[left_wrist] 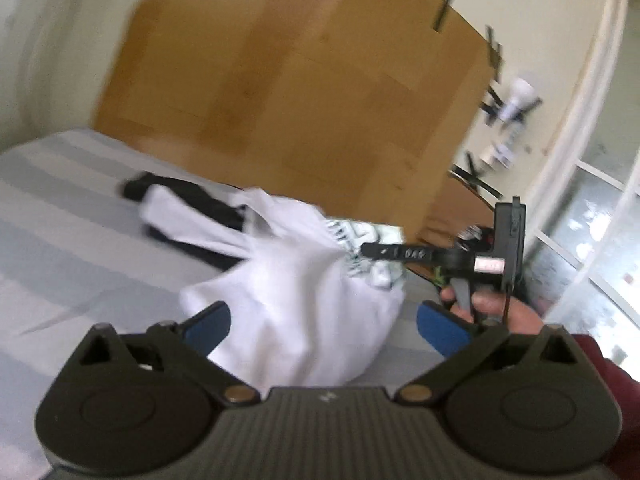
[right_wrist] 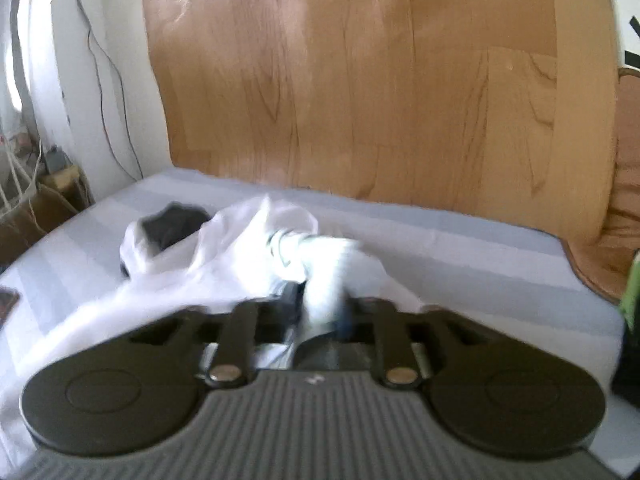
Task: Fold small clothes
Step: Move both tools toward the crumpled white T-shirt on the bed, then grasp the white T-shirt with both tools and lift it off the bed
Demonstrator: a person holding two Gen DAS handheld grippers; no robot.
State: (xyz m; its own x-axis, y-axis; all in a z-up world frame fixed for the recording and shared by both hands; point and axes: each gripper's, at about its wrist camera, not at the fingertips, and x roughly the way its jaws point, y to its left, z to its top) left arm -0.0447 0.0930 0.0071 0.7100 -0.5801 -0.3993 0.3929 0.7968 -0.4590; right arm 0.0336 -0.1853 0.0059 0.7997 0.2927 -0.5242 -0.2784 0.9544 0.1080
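A white garment (left_wrist: 296,288) with a green-and-white print lies bunched on the striped bed sheet (left_wrist: 60,248). My left gripper (left_wrist: 324,328) is open, its blue pads either side of the cloth's near end and apart from it. My right gripper (left_wrist: 360,250) comes in from the right and is shut on the garment's printed edge, pulling it up. In the right wrist view the right gripper (right_wrist: 316,312) has its fingers closed on a wad of the white garment (right_wrist: 224,264). A dark garment (left_wrist: 188,200) lies behind, also in the right wrist view (right_wrist: 176,224).
A wooden headboard (left_wrist: 304,80) stands behind the bed and shows in the right wrist view (right_wrist: 380,100). Cables and a box (right_wrist: 44,184) sit at the left wall. A wooden table (left_wrist: 452,208) and a window (left_wrist: 592,220) are at the right.
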